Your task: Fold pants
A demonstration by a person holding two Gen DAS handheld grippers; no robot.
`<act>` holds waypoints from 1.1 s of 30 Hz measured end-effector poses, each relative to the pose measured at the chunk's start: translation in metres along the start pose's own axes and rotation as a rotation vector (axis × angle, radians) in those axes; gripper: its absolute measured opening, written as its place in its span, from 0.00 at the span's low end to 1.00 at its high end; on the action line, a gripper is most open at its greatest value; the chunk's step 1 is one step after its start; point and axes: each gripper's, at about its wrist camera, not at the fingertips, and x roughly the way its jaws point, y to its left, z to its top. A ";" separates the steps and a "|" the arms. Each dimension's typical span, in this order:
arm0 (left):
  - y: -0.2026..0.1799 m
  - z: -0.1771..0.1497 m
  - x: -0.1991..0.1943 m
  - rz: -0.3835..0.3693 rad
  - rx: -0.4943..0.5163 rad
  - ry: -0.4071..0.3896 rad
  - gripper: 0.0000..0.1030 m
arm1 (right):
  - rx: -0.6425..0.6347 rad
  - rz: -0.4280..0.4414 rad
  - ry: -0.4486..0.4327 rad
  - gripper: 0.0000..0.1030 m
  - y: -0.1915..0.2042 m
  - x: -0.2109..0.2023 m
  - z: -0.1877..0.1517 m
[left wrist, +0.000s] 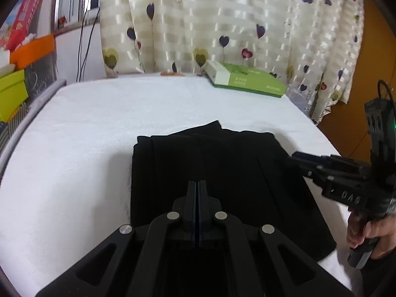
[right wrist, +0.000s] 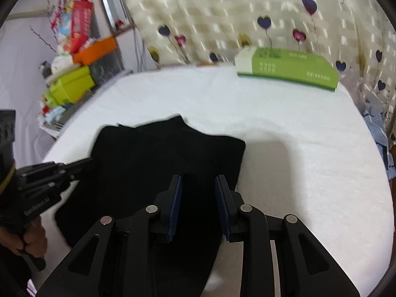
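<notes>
Table edges: the white towel-covered table (left wrist: 104,128) fills the middle of both views; its far edge meets the heart-print curtain (left wrist: 222,19) across the top, its left edge curves down the left of the left wrist view beside stacked boxes (left wrist: 14,84), and its right edge drops away at the right of that view.
Open room: bare white cloth lies to the left of and beyond the garment in the left wrist view, and to its right in the right wrist view.
Far obstacle: 1 green and white box (right wrist: 288,68) sits at the upper right of the table, well apart from the garment.
Pants position: the black pants (left wrist: 210,163) lie on the table in the lower centre of both views, near the table's near edge.
Left gripper: the left gripper (left wrist: 196,185) hovers over the near part of the pants, lower centre of its own view, its 2 fingers pressed together with nothing seen between them.
Right gripper: the right gripper (right wrist: 199,185) sits at the lower centre of its own view over the garment's right edge, its 2 blue-padded fingers (right wrist: 174,205) apart with only dark cloth below the gap.
Hands: a hand (left wrist: 368,232) holds the right gripper's handle at the lower right of the left wrist view.
Pants look: a compact, roughly rectangular folded stack, layered edges stepped along the far side, surface flat.
</notes>
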 end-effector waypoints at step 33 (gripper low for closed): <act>0.031 -0.058 -0.069 0.002 -0.065 -0.035 0.26 | 0.075 0.075 -0.030 0.46 0.009 -0.062 -0.066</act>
